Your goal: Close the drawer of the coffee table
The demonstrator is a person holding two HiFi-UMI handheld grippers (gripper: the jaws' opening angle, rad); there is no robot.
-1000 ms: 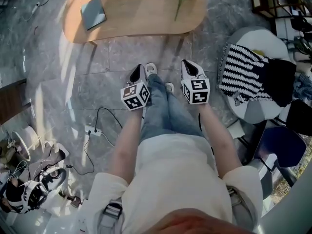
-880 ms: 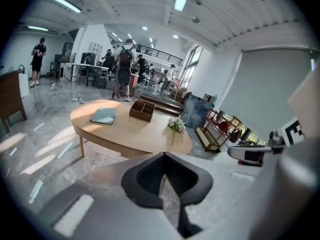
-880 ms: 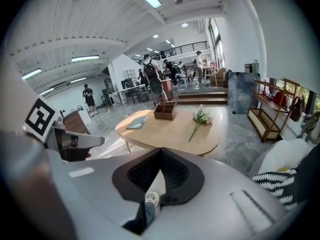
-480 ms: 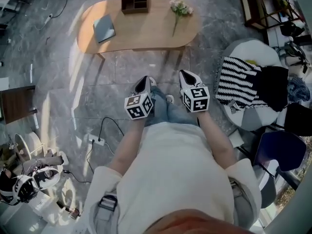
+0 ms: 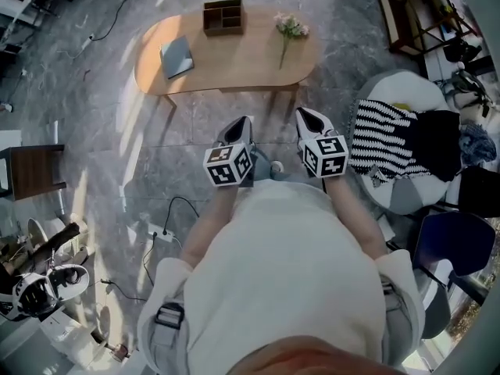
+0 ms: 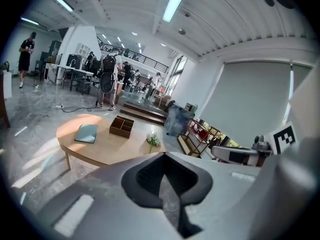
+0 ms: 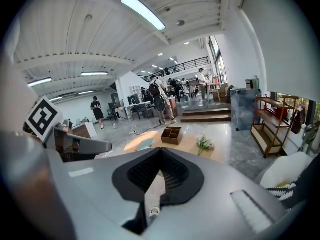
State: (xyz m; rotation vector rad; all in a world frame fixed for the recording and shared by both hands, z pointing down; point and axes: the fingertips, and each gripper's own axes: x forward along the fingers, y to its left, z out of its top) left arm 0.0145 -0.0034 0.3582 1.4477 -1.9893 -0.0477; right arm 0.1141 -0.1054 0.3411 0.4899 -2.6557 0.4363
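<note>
The oval wooden coffee table [image 5: 234, 73] stands on the grey floor ahead of me. It carries a grey book [image 5: 176, 56], a compartmented wooden box [image 5: 223, 16] and a flower sprig [image 5: 287, 33]. No drawer shows in any view. My left gripper [image 5: 244, 122] and right gripper [image 5: 305, 114] are held side by side in the air, short of the table's near edge and touching nothing. Both are shut and empty: the left gripper [image 6: 162, 156] and right gripper [image 7: 159, 151] each show their jaws together, pointing over the table [image 6: 105, 151] [image 7: 187, 143].
A white seat with a striped blanket [image 5: 389, 135] stands at the right, with a dark blue chair [image 5: 453, 241] behind it. There is a dark side table [image 5: 31, 170] at the left and a power strip with cable [image 5: 160, 233] on the floor. Several people [image 6: 107, 81] stand far off.
Both grippers have risen together, and the person has straightened up. The coffee table sits lower in the head view, with its far side and the box fully showing.
</note>
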